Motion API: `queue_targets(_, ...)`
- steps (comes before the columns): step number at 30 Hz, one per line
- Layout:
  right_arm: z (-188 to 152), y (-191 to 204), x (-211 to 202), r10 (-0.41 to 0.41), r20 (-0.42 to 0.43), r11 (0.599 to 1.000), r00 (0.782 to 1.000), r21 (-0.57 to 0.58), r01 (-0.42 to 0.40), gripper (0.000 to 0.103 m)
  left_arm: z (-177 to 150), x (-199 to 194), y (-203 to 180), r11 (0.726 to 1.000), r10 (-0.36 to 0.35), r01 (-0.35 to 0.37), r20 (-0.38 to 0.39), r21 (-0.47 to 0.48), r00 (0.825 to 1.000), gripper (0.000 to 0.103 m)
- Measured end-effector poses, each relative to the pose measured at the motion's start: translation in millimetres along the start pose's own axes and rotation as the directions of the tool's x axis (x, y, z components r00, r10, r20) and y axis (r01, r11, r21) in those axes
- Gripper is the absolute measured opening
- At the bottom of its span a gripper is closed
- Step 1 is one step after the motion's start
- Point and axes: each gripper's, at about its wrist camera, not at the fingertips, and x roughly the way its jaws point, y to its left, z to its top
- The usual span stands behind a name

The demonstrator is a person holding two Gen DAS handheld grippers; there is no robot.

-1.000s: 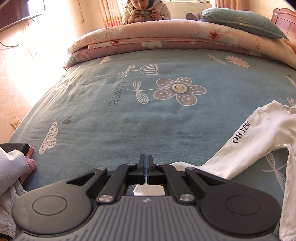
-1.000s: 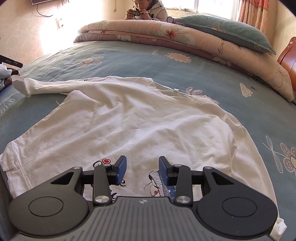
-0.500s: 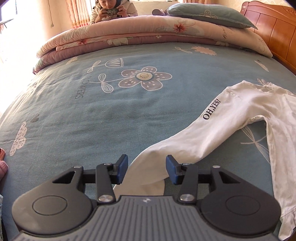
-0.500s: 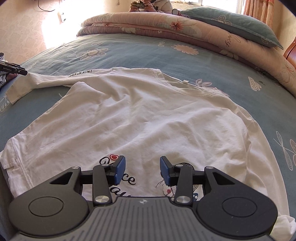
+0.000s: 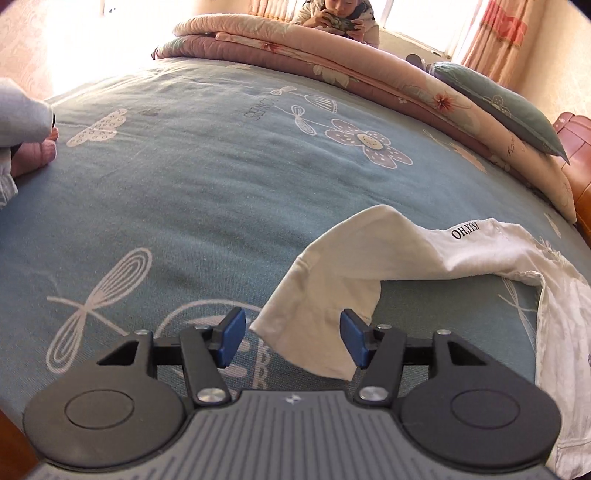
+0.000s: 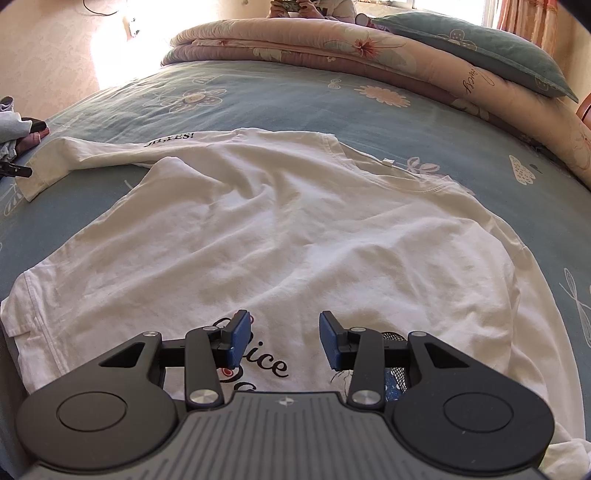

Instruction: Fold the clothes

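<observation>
Fingers of the left hand-held gripper (image 5: 291, 341) stand wide apart above the blue bed sheet (image 5: 192, 192), with the cuff end of the white sleeve (image 5: 354, 280) lying loose between them, nearer the right-side pad and gripped by neither. The sleeve runs from that cuff up and to the right, bends over itself in a raised fold, and carries the print "OH,YES!" (image 5: 466, 229) near the shoulder, where it joins the body of the white T-shirt (image 6: 280, 236). The right hand-held gripper (image 6: 283, 341) also has its fingers spread, hovering over the lower front of the shirt beside black printed lettering (image 6: 264, 363), clamped on nothing. From the right wrist view the shirt lies flat on the bed, its long axis running away from the camera, hem close, neckline far, and the long sleeve stretched out to the left. Beyond it lie the folded quilt (image 6: 332, 48) and a blue-green pillow (image 6: 476, 48), with a person holding a phone (image 5: 338, 18) behind them. A second ago the left fingers were pressed together on the cuff; half a second ago they had parted, and now the sleeve is slacker and more doubled over. The right one has stayed parted over the shirt throughout.
</observation>
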Motion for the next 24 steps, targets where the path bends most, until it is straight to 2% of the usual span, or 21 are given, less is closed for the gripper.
queue_targets(3,-0.2,4.2,1.7,0.002,-0.005,1.000,1.000,-0.003,-0.002,0.046,-10.9,6.8,7.1,0.997,0.004,-0.003,0.016,-0.071,1.000,0.056)
queue_targets(5,0.1,7.1,1.5,0.007,-0.006,1.000,1.000,-0.004,-0.007,0.046,-14.3,8.7,9.7,0.987,-0.060,0.068,0.062,-0.144,0.996,0.052)
queue_targets(6,0.4,8.8,1.5,0.005,-0.006,1.000,1.000,-0.009,-0.005,0.046,-15.9,9.7,10.8,0.979,-0.090,0.103,0.085,-0.177,0.992,0.046)
queue_targets(7,0.7,10.3,1.5,0.003,-0.007,1.000,1.000,-0.013,-0.003,0.046,-17.3,12.1,9.5,0.972,-0.113,0.129,0.090,-0.195,0.990,0.022)
queue_targets(8,1.0,11.5,1.8,0.000,-0.009,1.000,1.000,-0.016,-0.001,0.046,-16.2,14.1,6.3,0.970,-0.116,0.132,0.091,-0.202,0.989,0.006)
queue_targets(10,1.9,13.2,2.4,-0.004,-0.010,1.000,1.000,-0.016,0.004,0.046,-10.3,12.2,1.7,0.975,-0.088,0.106,0.102,-0.194,0.991,0.005)
queue_targets(13,2.7,15.6,0.6,-0.002,-0.008,1.000,1.000,-0.021,0.002,0.046,7.1,-7.0,2.9,0.967,-0.101,0.135,0.160,-0.215,0.982,0.004)
queue_targets(19,3.7,17.9,-0.2,-0.014,-0.004,0.999,1.000,-0.033,0.014,0.047,45.2,-54.1,4.1,0.976,-0.051,0.102,0.256,-0.191,0.965,0.004)
queue_targets(21,4.1,18.2,0.7,-0.007,-0.002,1.000,1.000,-0.023,0.007,0.048,55.6,-61.8,2.0,0.981,-0.025,0.074,0.260,-0.182,0.965,0.004)
queue_targets(23,4.1,20.1,1.2,0.000,0.000,1.000,1.000,-0.024,0.000,0.048,63.8,-58.4,-4.0,0.988,0.037,0.000,0.233,-0.155,0.972,0.005)
queue_targets(24,3.9,21.6,1.4,0.003,0.000,1.000,1.000,-0.027,-0.003,0.048,67.3,-51.0,-5.7,0.985,0.094,-0.064,0.189,-0.161,0.977,0.008)
